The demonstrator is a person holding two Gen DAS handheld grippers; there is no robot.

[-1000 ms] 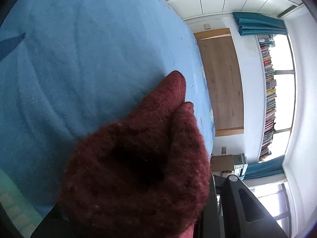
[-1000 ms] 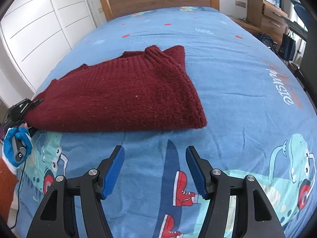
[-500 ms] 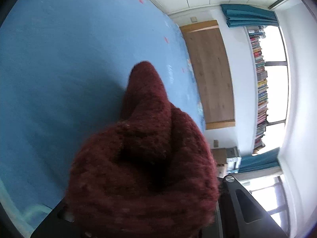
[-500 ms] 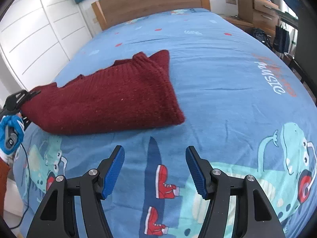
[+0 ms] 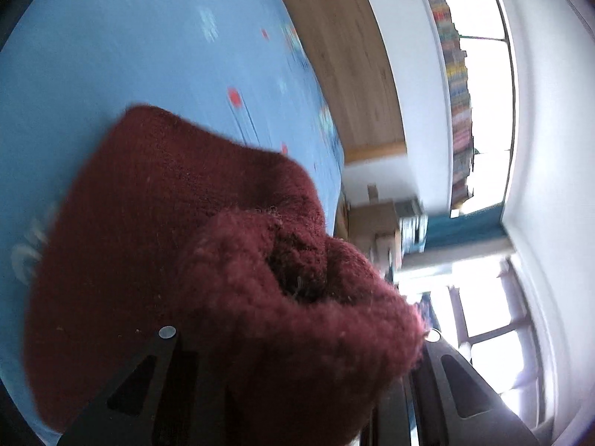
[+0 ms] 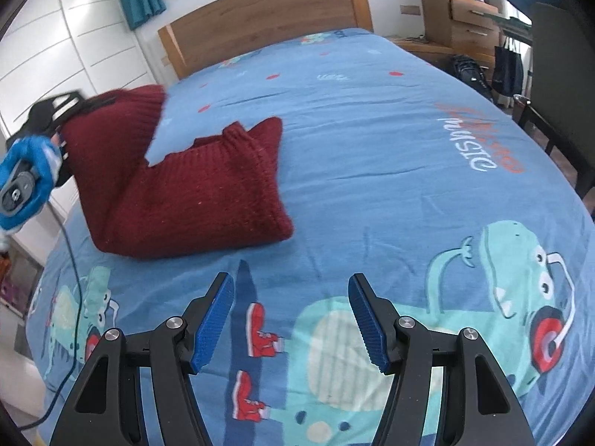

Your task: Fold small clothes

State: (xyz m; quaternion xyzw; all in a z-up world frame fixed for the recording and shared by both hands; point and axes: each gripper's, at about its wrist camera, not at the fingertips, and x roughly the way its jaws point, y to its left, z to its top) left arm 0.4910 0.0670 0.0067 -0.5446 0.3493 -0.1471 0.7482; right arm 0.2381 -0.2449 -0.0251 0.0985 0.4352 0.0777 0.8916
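Right wrist view: dark red chunky-knit sweater [image 6: 193,200] lies on the blue cotton bedsheet w/ cartoon dinosaur print [image 6: 390,141], left of centre. Knit is ribbed at hem and cuff, fuzzy, w/ tiny pale flecks. One end is raised off the sheet towards upper left, where the left gripper [image 6: 70,111], black plastic, is clamped on the thick ribbed edge; a blue-gloved hand [image 6: 28,174] holds its grey handle. Rest of the garment sits flat, folded over itself, w/ a rounded corner nearest the camera and a pointed sleeve end sticking up behind. Right gripper [image 6: 292,319] hangs over the bare sheet near the sweater but not touching it, jaws apart, nothing between them; its pads are blue ridged rubber on black angular arms w/ silver rivets. Sheet is smooth w/ faint creases. Wooden slab headboard [image 6: 267,15] stands beyond, white panelled wardrobe [image 6: 67,48] at left.

Left wrist view: bunched wool fills the lower frame, loose fibres visible, wadded between the black fingers so pads are hidden. Blurred bookshelf [image 5: 457,85] by the window.
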